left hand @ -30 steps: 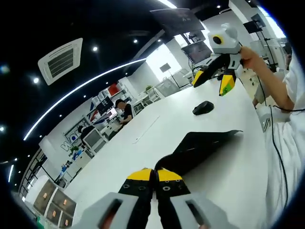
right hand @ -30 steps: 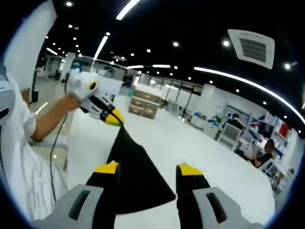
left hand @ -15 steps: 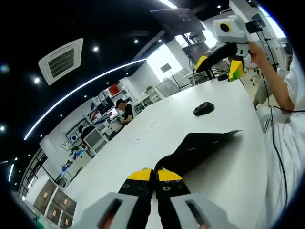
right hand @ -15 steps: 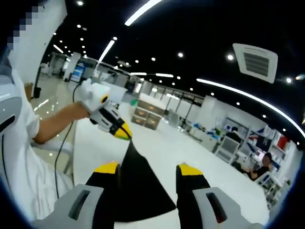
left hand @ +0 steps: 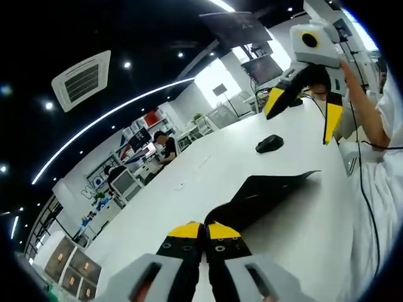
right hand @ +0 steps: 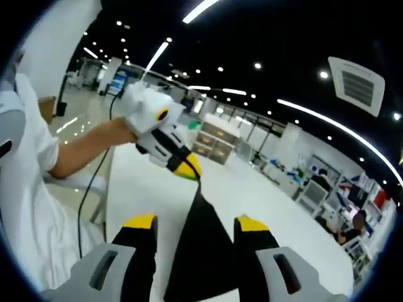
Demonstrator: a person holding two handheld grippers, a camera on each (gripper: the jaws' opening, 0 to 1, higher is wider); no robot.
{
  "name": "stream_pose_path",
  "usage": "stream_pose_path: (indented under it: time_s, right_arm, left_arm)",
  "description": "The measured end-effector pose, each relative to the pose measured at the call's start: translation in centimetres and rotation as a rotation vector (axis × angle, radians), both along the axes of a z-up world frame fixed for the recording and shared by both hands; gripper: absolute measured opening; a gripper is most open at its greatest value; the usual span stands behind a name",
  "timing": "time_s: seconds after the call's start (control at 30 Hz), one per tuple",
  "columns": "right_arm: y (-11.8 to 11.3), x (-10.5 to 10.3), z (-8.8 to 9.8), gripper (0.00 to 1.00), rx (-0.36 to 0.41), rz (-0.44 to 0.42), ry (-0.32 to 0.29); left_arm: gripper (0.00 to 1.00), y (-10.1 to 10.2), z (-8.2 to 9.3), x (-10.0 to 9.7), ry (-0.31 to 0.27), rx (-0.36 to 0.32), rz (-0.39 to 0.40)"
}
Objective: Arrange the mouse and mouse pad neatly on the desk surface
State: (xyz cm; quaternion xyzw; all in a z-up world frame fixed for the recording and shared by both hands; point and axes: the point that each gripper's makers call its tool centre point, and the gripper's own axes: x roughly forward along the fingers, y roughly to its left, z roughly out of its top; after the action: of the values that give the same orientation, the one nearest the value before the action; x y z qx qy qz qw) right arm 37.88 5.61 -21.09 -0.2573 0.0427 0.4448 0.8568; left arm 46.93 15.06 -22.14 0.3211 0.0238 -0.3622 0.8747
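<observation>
Tongs first, nearest in the left gripper view: left tongs (left hand: 203, 231) pressed together, pinching the near corner of the mouse pad (left hand: 264, 192). Same grip seen from the far side in the right gripper view, yellow tips of the left tongs (right hand: 186, 167) clamped on the pad's far point. Pad itself black, thin and limp, near end raised off the white worktop (left hand: 189, 189) and curling at the clamped corner, far end apparently still resting on the surface. Judged light and floppy, likely to sag and fold when carried by one corner; better held near an edge and dragged or laid flat, not swung. Beyond the pad, toward the far right in the left gripper view, mouse (left hand: 269, 143) sitting alone on the worktop, well apart from the pad. Judged small, hard, smooth-shelled and a bit slippery; best taken across its two sides, low down. Farther still, above the mouse, right tongs (left hand: 302, 113) spread wide, holding nothing and touching nothing. In the right gripper view, right tongs (right hand: 195, 221) likewise parted, pad (right hand: 204, 251) showing between them but not gripped.
</observation>
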Motion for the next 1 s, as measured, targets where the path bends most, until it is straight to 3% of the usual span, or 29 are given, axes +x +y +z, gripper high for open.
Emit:
stream_pose_path:
  time_s: [0.13,0.2,0.57,0.7,1.0]
  right_arm:
    - [0.3,0.0,-0.4,0.47,-0.009,0.006,0.006]
    - [0.9,0.4,-1.7,0.47,-0.044,0.003,0.022]
    - [1.4,1.5,-5.0,0.48,-0.104,0.003,0.093]
    - [1.0,2.5,-6.3,0.48,-0.159,-0.037,0.093]
    - [0.5,3.0,-7.4,0.48,-0.213,-0.065,0.095]
  left_arm:
    - [0.03,0.0,0.1,0.0,0.000,-0.002,0.000]
    - [0.03,0.1,0.1,0.0,-0.001,-0.003,0.002]
    - [0.03,0.1,0.2,0.1,-0.001,-0.009,0.003]
    - [0.03,0.2,0.2,0.1,0.001,-0.012,0.003]
    - [0.03,0.4,0.3,0.1,0.001,-0.014,0.007]
